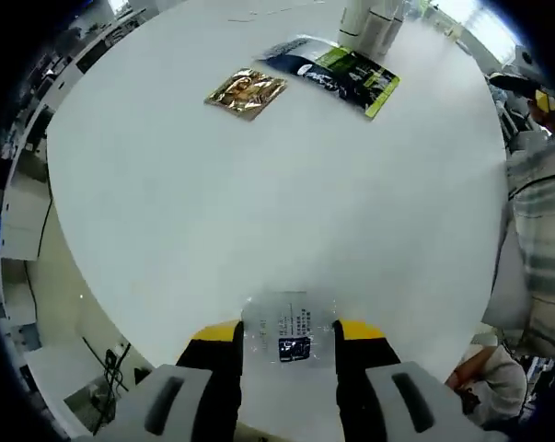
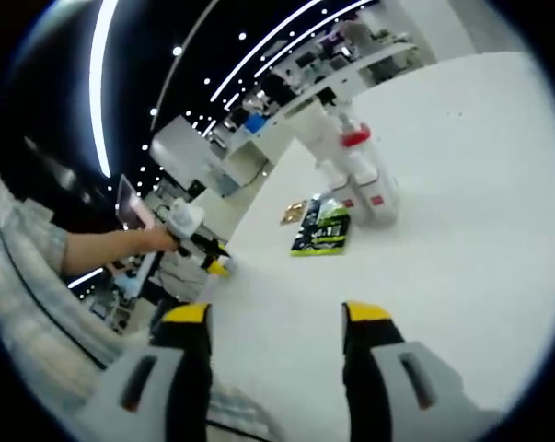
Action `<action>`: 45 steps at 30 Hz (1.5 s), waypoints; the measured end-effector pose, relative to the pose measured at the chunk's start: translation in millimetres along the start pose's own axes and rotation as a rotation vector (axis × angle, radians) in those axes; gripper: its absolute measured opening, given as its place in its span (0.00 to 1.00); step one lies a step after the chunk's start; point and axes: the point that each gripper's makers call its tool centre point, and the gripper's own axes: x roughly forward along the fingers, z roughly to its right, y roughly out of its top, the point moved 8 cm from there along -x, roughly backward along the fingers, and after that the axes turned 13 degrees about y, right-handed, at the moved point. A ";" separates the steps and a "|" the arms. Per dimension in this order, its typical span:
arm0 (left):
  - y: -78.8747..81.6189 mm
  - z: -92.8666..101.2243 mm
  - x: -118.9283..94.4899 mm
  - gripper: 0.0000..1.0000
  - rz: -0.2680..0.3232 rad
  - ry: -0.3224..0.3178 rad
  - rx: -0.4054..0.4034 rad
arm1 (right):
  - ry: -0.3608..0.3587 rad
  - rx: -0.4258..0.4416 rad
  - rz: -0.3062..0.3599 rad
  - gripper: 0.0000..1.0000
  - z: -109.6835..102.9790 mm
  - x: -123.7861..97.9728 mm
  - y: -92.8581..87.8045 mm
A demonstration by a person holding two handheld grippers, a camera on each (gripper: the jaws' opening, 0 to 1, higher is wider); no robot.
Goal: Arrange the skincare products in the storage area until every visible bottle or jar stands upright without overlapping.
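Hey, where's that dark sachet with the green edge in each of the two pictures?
Left gripper view: the dark sachet lies flat near the top, right of centre, right of a gold packet.
Right gripper view: the dark sachet lies just above centre, by the foot of the white bottles.
Shared landmark: the white bottles, just beyond the sachet in both views.

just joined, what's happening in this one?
A person holds two grippers over a white round table. The left gripper is shut on a small clear packet near the table edge. The right gripper hangs open with nothing between its jaws. Further off lie a gold sachet and a dark green-and-black sachet, beside a cluster of white bottles, one with a red cap.
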 end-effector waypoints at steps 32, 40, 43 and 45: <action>119.3 136.3 -97.7 0.40 0.343 -0.049 0.291 | 0.068 0.079 0.062 0.48 -10.8 -12.9 -12.5; 140.8 192.7 -111.0 0.40 0.383 -0.140 0.342 | 0.114 0.162 0.094 0.44 -11.9 -15.7 -17.8; 150.2 214.1 -114.9 0.40 0.403 -0.169 0.361 | 0.117 0.180 0.100 0.43 -10.7 -18.1 -19.8; 154.9 224.1 -117.2 0.40 0.411 -0.171 0.382 | 0.119 0.200 0.102 0.41 -8.9 -19.2 -21.6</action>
